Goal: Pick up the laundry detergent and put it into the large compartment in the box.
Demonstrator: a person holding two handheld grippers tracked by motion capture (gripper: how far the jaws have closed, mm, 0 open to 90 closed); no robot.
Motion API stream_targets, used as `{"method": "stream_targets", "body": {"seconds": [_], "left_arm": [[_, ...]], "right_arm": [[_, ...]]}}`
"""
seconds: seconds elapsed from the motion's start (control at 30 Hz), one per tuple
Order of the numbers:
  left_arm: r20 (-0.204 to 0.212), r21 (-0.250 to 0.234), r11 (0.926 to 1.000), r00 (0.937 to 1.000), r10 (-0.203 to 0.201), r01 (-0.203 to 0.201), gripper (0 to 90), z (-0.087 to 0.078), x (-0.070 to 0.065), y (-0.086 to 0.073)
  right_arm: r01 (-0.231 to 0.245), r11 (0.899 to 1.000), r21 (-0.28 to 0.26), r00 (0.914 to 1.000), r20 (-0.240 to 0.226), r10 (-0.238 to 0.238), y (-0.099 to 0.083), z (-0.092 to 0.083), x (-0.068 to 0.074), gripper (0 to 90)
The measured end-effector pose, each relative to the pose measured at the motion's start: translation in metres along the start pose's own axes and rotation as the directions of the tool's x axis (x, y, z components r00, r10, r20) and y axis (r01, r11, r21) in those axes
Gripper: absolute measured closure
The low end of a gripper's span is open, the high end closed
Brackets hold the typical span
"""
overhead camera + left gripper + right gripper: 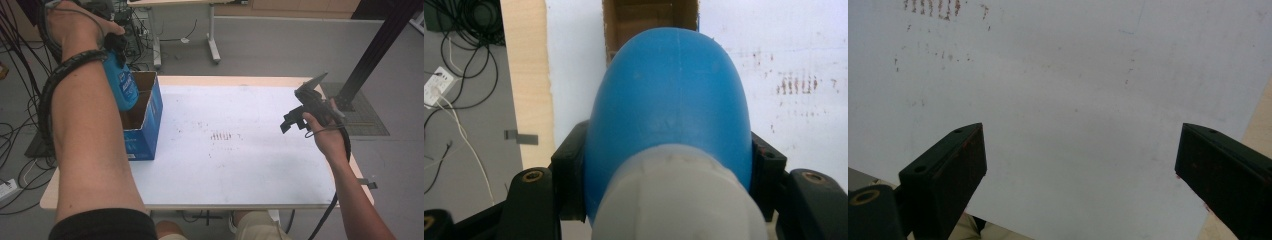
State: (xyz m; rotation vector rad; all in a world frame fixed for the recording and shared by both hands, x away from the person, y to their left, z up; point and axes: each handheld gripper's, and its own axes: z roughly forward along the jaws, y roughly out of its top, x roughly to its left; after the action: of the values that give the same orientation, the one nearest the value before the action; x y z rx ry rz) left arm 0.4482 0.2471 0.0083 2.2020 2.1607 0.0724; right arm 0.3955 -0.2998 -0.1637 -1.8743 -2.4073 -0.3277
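Above the box [145,117], left claw [116,47] clamps bottle [121,82]; right claw [1078,170] gapes wide.

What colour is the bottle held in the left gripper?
Blue, with a whitish cap end; the bottle shows best in the left gripper view.

My left gripper [669,165] has thick black jaws, each block carrying a brass-ringed screw hole near the bottom corners of its own view. A black corrugated cable [52,90] loops round my forearm at the upper left of the high view. My right gripper [295,120] is black, with a thin cord trailing. Khaki shorts [260,227] show at bottom centre.
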Motion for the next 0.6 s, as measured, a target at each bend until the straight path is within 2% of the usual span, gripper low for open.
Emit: {"method": "stream_targets", "body": {"seconds": [0.6], "left_arm": [[-0.005,0.011,0.9999,1.0,0.002,-0.002,37.6,0.05,0.002,-0.007]], "right_arm": [[0.012,1.0,0.013,0.9999,0.006,-0.012,0.004,0.003,0.008,6.1]]}}
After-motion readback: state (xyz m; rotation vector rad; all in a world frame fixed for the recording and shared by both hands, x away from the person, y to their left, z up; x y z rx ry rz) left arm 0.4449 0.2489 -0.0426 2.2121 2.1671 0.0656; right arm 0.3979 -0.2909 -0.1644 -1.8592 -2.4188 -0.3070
